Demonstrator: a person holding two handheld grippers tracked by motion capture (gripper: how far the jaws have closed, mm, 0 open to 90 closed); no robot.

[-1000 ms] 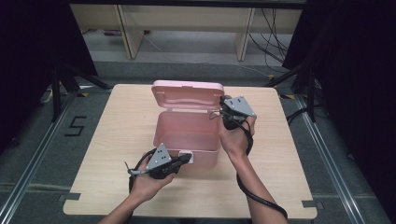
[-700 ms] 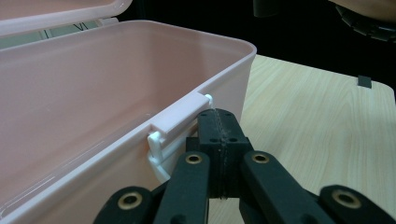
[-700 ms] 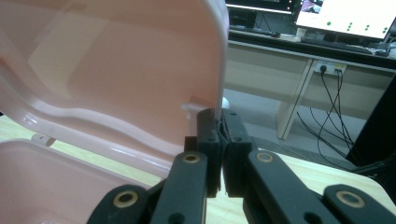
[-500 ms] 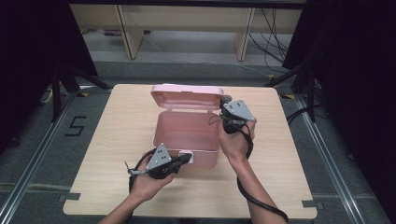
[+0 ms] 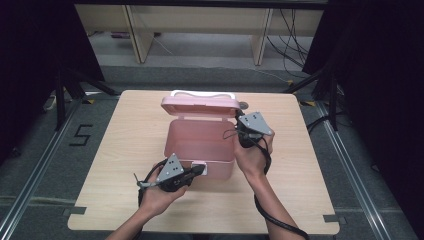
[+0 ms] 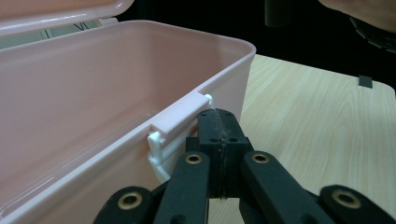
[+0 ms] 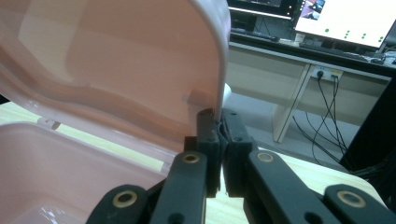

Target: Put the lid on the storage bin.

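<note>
A rectangular pink plastic box [image 5: 200, 145] is found mid-table, its hinged pink lid [image 5: 201, 104] raised. The lid's edge is pinched by the right gripper [image 7: 217, 122]. The left gripper [image 6: 219, 126], jaws pressed together, apparently touches the white front latch [image 6: 180, 119].

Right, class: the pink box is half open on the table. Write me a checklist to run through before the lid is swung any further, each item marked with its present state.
1. Right hand-held gripper shut on the lid edge: ok.
2. Left hand-held gripper shut, at the front white latch: ok; steadying the box: cannot tell.
3. Box interior empty: ok.
4. White handle behind the lid unobstructed: cannot tell.
5. Box fully on the table: ok.
</note>
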